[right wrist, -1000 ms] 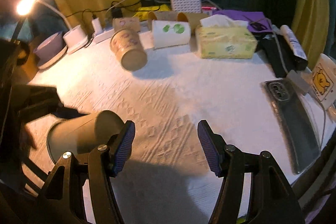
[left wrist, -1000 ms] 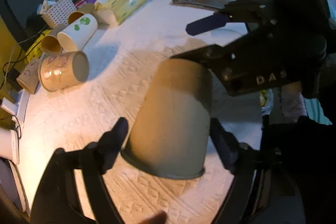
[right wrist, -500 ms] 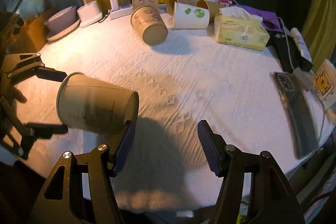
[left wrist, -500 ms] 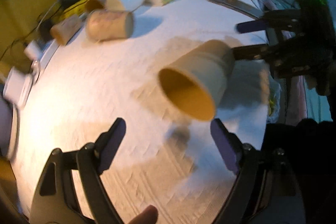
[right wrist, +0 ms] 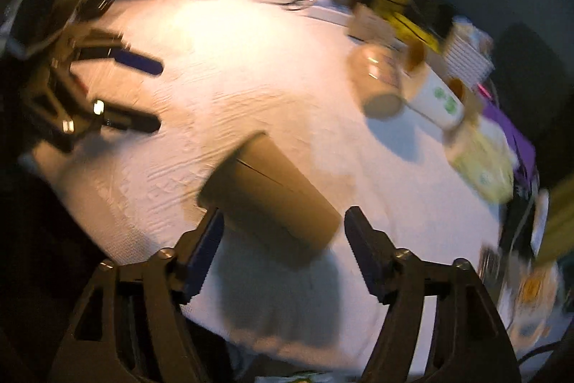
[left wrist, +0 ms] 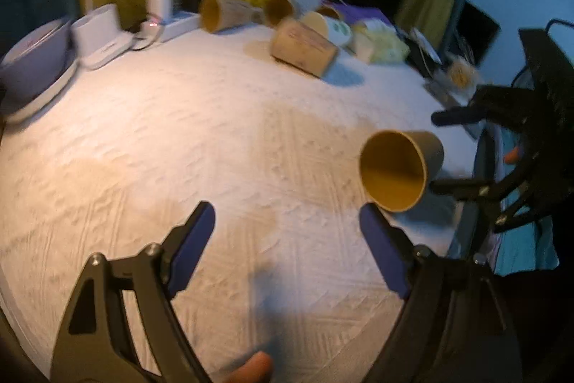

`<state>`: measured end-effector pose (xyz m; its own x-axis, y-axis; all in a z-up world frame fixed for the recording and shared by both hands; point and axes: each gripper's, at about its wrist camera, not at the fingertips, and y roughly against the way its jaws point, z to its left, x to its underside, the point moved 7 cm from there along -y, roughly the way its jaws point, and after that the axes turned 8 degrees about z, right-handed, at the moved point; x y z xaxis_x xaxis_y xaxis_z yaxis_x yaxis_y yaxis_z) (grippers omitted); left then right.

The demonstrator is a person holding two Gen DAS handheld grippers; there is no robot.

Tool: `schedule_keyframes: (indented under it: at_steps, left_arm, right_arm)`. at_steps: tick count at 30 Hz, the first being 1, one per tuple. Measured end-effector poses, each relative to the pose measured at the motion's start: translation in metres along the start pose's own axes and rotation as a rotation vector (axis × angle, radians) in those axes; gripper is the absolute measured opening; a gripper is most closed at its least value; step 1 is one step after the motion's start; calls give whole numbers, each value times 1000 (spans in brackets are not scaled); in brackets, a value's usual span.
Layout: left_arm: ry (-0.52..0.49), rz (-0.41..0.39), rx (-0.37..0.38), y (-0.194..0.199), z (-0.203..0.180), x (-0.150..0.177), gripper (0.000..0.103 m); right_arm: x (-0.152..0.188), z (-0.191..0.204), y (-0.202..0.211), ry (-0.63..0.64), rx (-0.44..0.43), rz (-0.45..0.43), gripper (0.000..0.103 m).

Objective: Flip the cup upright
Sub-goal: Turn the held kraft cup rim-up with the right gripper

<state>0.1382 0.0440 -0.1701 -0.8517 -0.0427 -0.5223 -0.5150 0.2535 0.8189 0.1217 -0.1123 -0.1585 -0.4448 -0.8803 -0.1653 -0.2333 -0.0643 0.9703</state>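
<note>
The left gripper (left wrist: pixel 287 239) gapes apart over the white textured tablecloth (left wrist: pixel 215 139). Beyond, the brown paper cup (left wrist: pixel 400 169) lies sideways between the right gripper's (right wrist: pixel 283 239) spread fingers; whether they touch it is unclear.

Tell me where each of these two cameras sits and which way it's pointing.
Left wrist: on the left gripper, looking across the white table at the brown cup; its own open fingers and the right gripper show.
Right wrist: on the right gripper, looking along the same cup, which lies between its fingers; the left gripper shows.
Shared: cup, table, each other's grippers.
</note>
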Motion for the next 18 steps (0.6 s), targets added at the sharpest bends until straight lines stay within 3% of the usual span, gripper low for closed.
schedule_keyframes:
  at_steps: [10,18]
  left_arm:
    - [112,-61,60,11,17,14,84]
    - [132,-67,65,7,27,9,84]
  right_arm:
    - [-32,14,-32,243,51,154,73]
    - [-43,3,-55,303,75,268,73]
